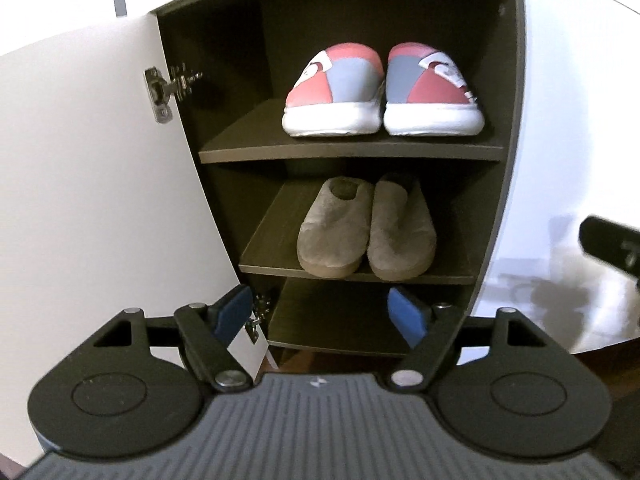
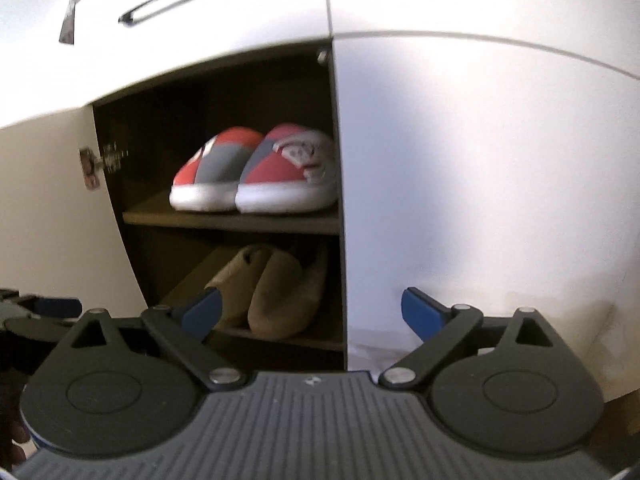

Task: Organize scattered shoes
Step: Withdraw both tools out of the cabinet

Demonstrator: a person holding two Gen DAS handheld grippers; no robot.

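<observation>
I have both tools in front of the open cupboard [image 1: 224, 80], and I take that cupboard as my landmark. My left tool [image 1: 324, 314] faces straight into its opening with the blue fingertips [image 1: 406, 312] spread wide and nothing between them. My right tool [image 2: 312, 312] sits off toward the cupboard's closed right door [image 2: 480, 180], its fingers wide apart too and empty.

Inside the cupboard, on the upper shelf [image 1: 240, 140], I see the red and grey shoes [image 1: 382, 92] standing side by side, toes toward me, pushed over to the cupboard's right wall. On the middle shelf [image 1: 264, 248], directly below them, the tan slippers [image 1: 366, 228] lie as a pair, touching each other along their inner edges and also set toward the right side. The bottom shelf [image 1: 320, 320] shows just behind my left fingertips.

The cupboard's left door [image 1: 80, 180] stands swung open, with its metal hinge [image 1: 162, 90] on the inner edge. Above the cupboard opening, from the right view, I see a drawer with a dark handle [image 2: 158, 4].
</observation>
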